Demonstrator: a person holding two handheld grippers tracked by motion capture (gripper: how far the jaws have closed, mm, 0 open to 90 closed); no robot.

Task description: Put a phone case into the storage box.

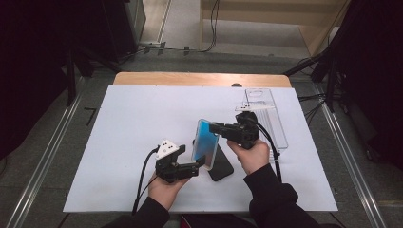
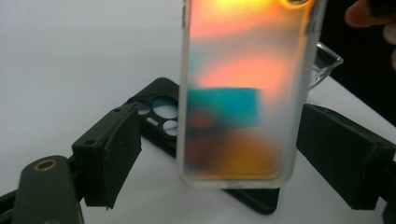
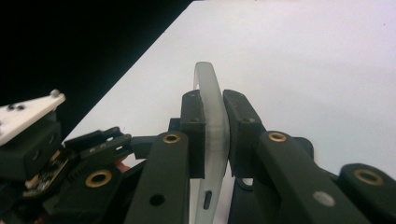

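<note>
Two phone cases were in play on the white table [image 1: 123,142]. Largest after that: the clear plastic tray [image 1: 266,114] at 2 o'clock, rigid, glossy, boxy. Next, the frosted translucent case [image 1: 206,142], held upright above table centre, rounded corners, matte soft-looking rim, iridescent orange-teal sheen on the back. Under it at 5 o'clock lay the black case [image 1: 221,167], flat, matte, camera cutouts showing.

Your right gripper [image 1: 212,127] had its jaws clamped on the frosted case's top edge; in the right gripper view the pads squeezed the thin wall edge-on. Your left gripper [image 1: 203,162] sat at the case's lower end with jaws spread wide to either side, not touching.

Risk, my read: the grip was narrow and on a flexible rim, so the case could pivot or slip out if you twisted. Closing the left gripper off-centre could bow the shell and pop it loose onto the black case.
</note>
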